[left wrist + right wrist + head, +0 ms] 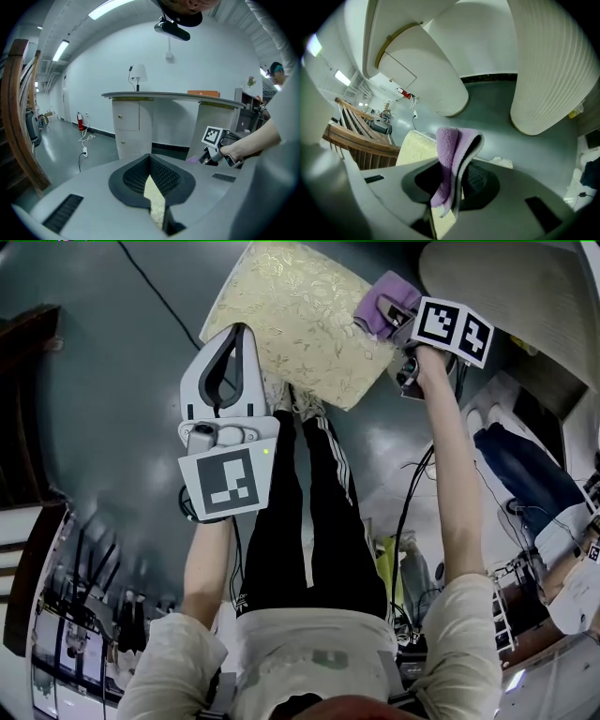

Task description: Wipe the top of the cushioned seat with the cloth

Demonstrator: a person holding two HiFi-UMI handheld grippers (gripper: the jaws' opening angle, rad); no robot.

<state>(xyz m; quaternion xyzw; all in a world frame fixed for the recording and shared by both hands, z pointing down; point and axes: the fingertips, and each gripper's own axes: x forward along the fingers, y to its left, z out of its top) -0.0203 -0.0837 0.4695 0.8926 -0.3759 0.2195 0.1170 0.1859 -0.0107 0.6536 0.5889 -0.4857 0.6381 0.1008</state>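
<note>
So the pale gold cushioned seat [300, 320] sits on the grey floor [112, 381] out in front of both grippers, its near edge just past the left one's tips and its right corner under the right one. The left gripper [236, 338] has its jaws pinched together with nothing in them, just a sliver of seat showing through the slot behind the tips. The right gripper [458, 185] is clamped on the folded purple cloth [454, 145], which sticks out past its jaws over that corner, and I can't tell if it's touching.

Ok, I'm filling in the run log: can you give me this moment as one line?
right gripper: shut on purple cloth, at cushioned seat corner | left gripper: shut, empty, by seat edge | cloth-seat contact: unclear
</note>
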